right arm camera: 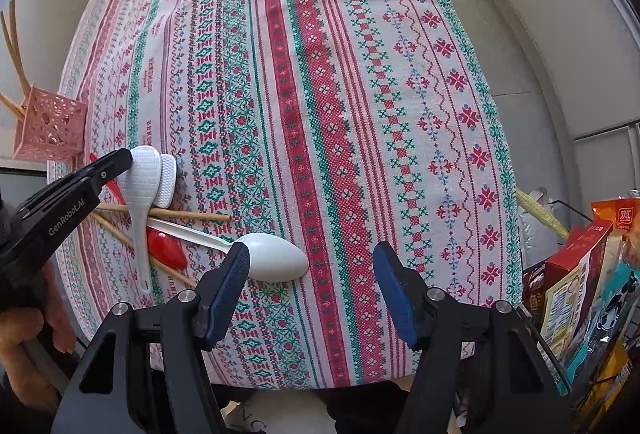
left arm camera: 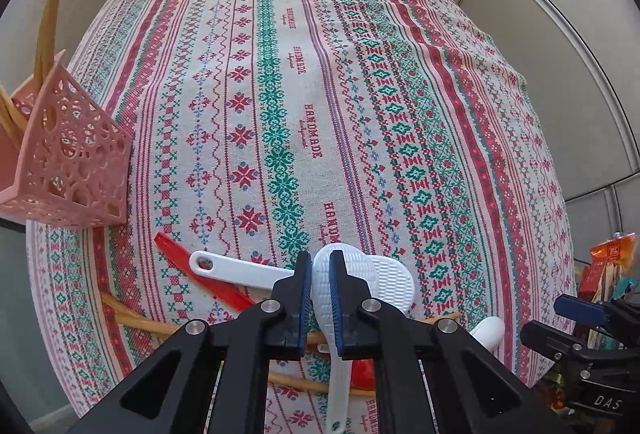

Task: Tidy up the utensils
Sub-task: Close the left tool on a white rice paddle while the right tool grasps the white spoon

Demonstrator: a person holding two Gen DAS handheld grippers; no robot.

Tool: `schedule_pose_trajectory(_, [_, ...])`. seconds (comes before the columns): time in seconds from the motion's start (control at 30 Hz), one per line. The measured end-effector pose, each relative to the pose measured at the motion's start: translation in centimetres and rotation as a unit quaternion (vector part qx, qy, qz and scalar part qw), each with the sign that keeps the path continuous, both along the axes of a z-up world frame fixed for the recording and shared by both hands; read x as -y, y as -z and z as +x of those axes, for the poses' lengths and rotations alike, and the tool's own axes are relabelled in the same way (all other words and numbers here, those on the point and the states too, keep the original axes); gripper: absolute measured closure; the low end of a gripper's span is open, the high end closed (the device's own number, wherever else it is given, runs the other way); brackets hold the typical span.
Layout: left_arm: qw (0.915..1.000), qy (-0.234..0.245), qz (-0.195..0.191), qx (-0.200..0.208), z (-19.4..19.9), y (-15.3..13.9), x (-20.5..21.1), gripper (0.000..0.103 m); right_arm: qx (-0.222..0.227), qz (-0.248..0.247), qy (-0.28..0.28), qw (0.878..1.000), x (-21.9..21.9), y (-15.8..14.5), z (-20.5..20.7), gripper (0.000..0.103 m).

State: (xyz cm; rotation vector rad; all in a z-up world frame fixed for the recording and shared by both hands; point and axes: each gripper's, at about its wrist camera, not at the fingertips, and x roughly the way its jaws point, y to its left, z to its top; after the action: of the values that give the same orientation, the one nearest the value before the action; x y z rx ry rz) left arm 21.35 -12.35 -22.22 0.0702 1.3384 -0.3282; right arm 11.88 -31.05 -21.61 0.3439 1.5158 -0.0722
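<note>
The utensils lay in a loose heap on the patterned tablecloth (left arm camera: pixel 280 74), at the near corner of the table and a little way from the pink holder (left arm camera: pixel 68 150), which served as the landmark here. That lattice-sided holder stood at the cloth's left edge with a few wooden chopsticks (left arm camera: pixel 48 14) already upright in it. In the heap, nearer the cameras than the holder, one white rice paddle (left arm camera: pixel 322 274) was clamped edge-on between the blue pads of the left gripper (left arm camera: pixel 320 274), its jaws drawn almost together on the ribbed head. A second white rice paddle (left arm camera: pixel 240 270) lay flat just beside it, its holed handle pointing back toward the holder. Under both ran a red utensil (left arm camera: pixel 180 254) and several loose chopsticks (left arm camera: pixel 140 318) crossing on the cloth. Farther from the holder, on the heap's right side, a white spoon (right arm camera: pixel 276 258) rested bowl-down. The right gripper (right arm camera: pixel 312 286) hung above the cloth beside that spoon, jaws wide apart and holding nothing. Snack packets (right arm camera: pixel 580 274) crowded the table's far right edge.
</note>
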Motion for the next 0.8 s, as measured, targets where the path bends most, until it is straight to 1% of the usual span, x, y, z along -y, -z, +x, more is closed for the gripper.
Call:
schedule_pose_trajectory(0.07, [1.0000, -0.001, -0.008, -0.006, 0.0, 0.1, 0.0, 0.093, -0.001, 0.005, 0.003, 1.000, 0.0, 0.1, 0.0, 0.036])
schedule_pose_trajectory(0.13, [0.9996, -0.006, -0.018, -0.022, 0.2, 0.5, 0.0, 0.092, 0.000, 0.004, 0.002, 1.000, -0.1, 0.1, 0.0, 0.036])
schedule_pose_trajectory(0.17, [0.9994, -0.006, -0.019, -0.027, 0.2, 0.6, 0.1, 0.087, 0.000, 0.003, 0.002, 1.000, -0.1, 0.1, 0.0, 0.036])
schedule_pose_trajectory(0.2, [0.9995, -0.004, -0.013, -0.029, 0.1, 0.7, 0.3, 0.079, 0.000, 0.003, 0.002, 1.000, 0.0, 0.1, 0.0, 0.036])
schedule_pose_trajectory(0.23, [0.9997, -0.001, -0.005, -0.025, 0.0, 0.7, 0.5, 0.075, 0.000, 0.004, 0.002, 1.000, 0.0, 0.1, 0.1, 0.036])
schedule_pose_trajectory(0.3, [0.9997, 0.017, 0.013, -0.016, -0.4, 0.5, 1.4, 0.064, -0.001, 0.003, 0.003, 1.000, 0.0, 0.1, 0.1, 0.036])
schedule_pose_trajectory(0.33, [0.9994, 0.026, 0.020, -0.011, -0.6, 0.4, 1.9, 0.062, 0.000, 0.003, 0.005, 1.000, 0.1, 0.1, 0.1, 0.036])
schedule_pose_trajectory(0.4, [0.9984, 0.048, 0.031, -0.003, -1.1, 0.2, 2.9, 0.055, 0.001, 0.005, 0.007, 1.000, 0.4, 0.0, 0.0, 0.036])
schedule_pose_trajectory(0.5, [0.9965, 0.066, 0.052, 0.003, -1.3, 0.6, 3.9, 0.052, 0.003, 0.008, 0.010, 1.000, 0.8, -0.1, -0.2, 0.036])
schedule_pose_trajectory(0.63, [0.9959, 0.059, 0.069, 0.003, -0.9, 1.2, 4.1, 0.053, 0.002, 0.009, 0.008, 1.000, 0.8, -0.1, -0.3, 0.036])
schedule_pose_trajectory(0.7, [0.9971, 0.052, 0.055, -0.001, -0.7, 1.3, 3.9, 0.057, 0.001, 0.009, 0.007, 1.000, 0.8, -0.1, -0.4, 0.036])
schedule_pose_trajectory(0.73, [0.9974, 0.050, 0.052, -0.006, -0.6, 1.3, 3.8, 0.057, -0.001, 0.008, 0.006, 1.000, 0.8, 0.0, -0.4, 0.036])
schedule_pose_trajectory(0.8, [0.9977, 0.046, 0.049, -0.003, -0.6, 1.1, 3.4, 0.057, -0.003, 0.008, 0.005, 1.000, 0.9, 0.1, -0.5, 0.036])
